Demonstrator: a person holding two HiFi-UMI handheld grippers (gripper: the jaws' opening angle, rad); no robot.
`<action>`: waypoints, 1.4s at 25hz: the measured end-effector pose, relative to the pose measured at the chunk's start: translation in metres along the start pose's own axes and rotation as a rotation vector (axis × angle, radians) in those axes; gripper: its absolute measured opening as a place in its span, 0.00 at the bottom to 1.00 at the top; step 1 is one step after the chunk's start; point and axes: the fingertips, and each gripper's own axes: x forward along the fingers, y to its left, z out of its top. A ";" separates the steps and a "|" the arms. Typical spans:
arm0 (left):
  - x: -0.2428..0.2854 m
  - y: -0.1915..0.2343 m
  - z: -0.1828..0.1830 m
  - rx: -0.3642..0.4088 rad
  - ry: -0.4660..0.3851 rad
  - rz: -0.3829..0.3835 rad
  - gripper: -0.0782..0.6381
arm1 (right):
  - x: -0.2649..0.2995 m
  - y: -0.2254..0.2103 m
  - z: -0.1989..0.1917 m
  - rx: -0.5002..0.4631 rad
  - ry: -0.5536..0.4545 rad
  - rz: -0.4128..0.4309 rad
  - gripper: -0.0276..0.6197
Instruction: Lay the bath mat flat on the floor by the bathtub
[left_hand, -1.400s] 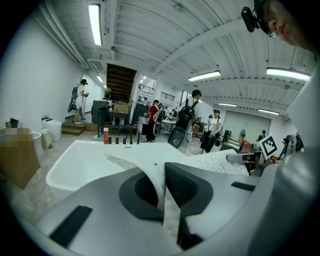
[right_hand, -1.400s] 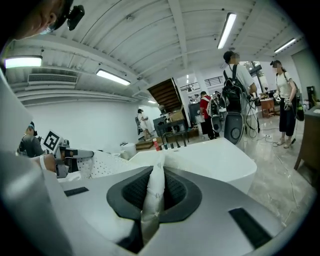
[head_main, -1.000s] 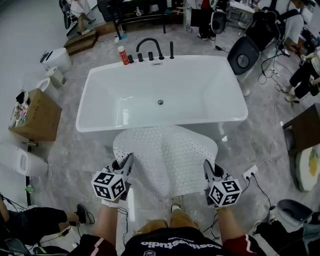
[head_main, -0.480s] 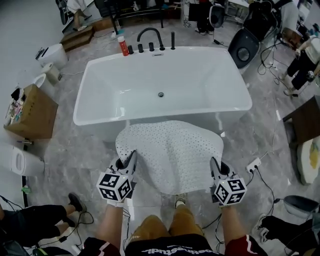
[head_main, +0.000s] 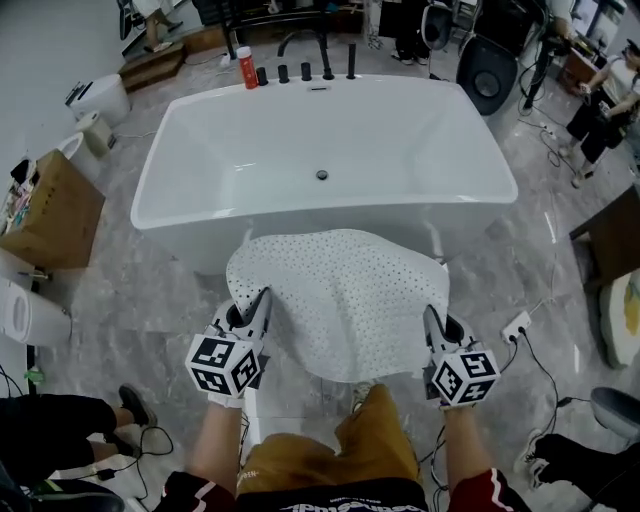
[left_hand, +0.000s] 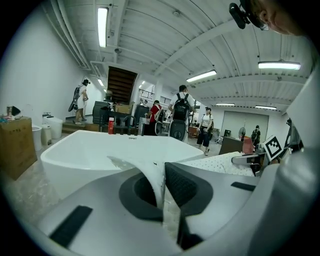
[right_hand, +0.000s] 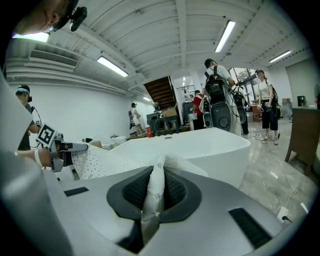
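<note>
Head view: left gripper (head_main: 262, 297) and right gripper (head_main: 430, 314), fingers (head_main: 255, 312) clamping bath mat (head_main: 340, 295), have dropped.

Bath mat (head_main: 335, 300) is a limp matt white rubbery-looking sheet punched with small holes, bathtub (head_main: 455, 140) smooth glossy white, floor (head_main: 150, 290) polished grey marble-look tile with a sheen, box (head_main: 60, 220) matt brown cardboard, taps (head_main: 305, 71) black and metal-looking.

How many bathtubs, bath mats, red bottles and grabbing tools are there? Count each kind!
bathtub: 1
bath mat: 1
red bottle: 1
tools: 2 (left tool, right tool), both clamped on the bath mat
Total: 5
</note>
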 end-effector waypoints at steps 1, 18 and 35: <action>0.003 0.004 -0.010 -0.002 -0.007 -0.001 0.15 | 0.006 0.000 -0.009 -0.006 -0.003 0.002 0.11; 0.076 0.054 -0.199 0.028 -0.111 -0.042 0.15 | 0.090 -0.038 -0.190 -0.071 -0.087 -0.025 0.11; 0.114 0.085 -0.285 0.045 -0.033 -0.061 0.15 | 0.139 -0.056 -0.281 -0.086 -0.052 -0.036 0.11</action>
